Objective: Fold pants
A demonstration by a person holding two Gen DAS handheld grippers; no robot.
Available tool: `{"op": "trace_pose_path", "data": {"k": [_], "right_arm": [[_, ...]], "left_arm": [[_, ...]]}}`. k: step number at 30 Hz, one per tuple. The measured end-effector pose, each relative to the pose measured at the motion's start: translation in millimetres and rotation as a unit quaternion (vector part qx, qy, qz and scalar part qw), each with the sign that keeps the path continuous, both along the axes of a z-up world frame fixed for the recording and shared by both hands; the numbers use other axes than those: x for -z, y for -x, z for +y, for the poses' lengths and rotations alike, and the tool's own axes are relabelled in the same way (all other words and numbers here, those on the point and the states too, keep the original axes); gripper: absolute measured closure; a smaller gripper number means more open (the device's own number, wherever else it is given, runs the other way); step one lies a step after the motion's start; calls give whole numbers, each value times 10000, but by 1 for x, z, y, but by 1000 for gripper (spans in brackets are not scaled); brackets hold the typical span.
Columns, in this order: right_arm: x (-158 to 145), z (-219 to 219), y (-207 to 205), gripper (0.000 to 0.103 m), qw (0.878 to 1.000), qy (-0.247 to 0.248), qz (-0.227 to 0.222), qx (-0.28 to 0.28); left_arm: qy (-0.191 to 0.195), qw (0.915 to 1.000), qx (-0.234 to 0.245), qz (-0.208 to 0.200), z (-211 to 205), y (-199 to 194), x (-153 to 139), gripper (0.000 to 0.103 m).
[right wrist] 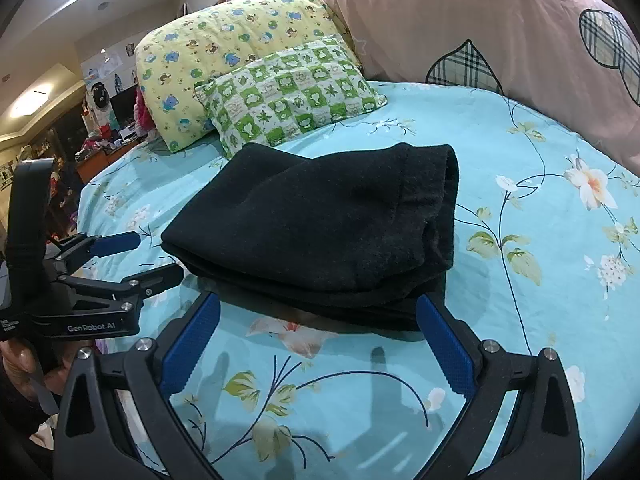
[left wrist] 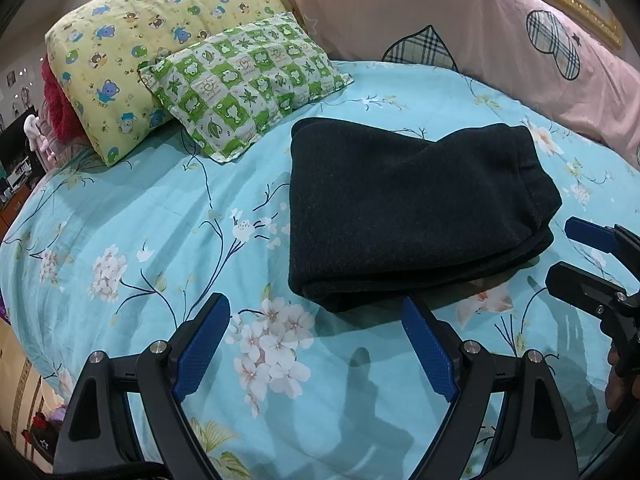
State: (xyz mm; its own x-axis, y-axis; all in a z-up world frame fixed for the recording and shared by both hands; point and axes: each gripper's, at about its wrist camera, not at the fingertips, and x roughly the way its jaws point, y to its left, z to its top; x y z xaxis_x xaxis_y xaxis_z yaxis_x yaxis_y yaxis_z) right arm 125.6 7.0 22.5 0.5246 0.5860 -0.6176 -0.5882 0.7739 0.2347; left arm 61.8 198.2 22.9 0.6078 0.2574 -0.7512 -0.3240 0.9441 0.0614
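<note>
The black pants (left wrist: 404,208) lie folded into a thick rectangular stack on the turquoise floral bedsheet (left wrist: 140,216); they also show in the right wrist view (right wrist: 320,224). My left gripper (left wrist: 316,312) is open and empty, hovering just short of the stack's near edge. My right gripper (right wrist: 318,308) is open and empty, its fingertips at the stack's near edge. The right gripper shows in the left wrist view (left wrist: 568,252), beside the stack's right end. The left gripper shows in the right wrist view (right wrist: 156,256), at the stack's left corner.
A green checked pillow (left wrist: 244,84) and a yellow cartoon pillow (left wrist: 140,40) lie behind the pants. A pink quilt (left wrist: 480,28) is piled along the back right. Room furniture and clutter (right wrist: 80,140) stand beyond the bed's left edge.
</note>
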Motion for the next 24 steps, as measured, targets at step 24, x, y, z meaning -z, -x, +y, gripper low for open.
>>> {"op": "trace_pose_path", "data": {"k": [24], "right_arm": [[-3, 0, 1, 5, 9999, -88, -44, 39]], "left_arm": [[-46, 10000, -17, -55, -1, 0, -4, 15]]}}
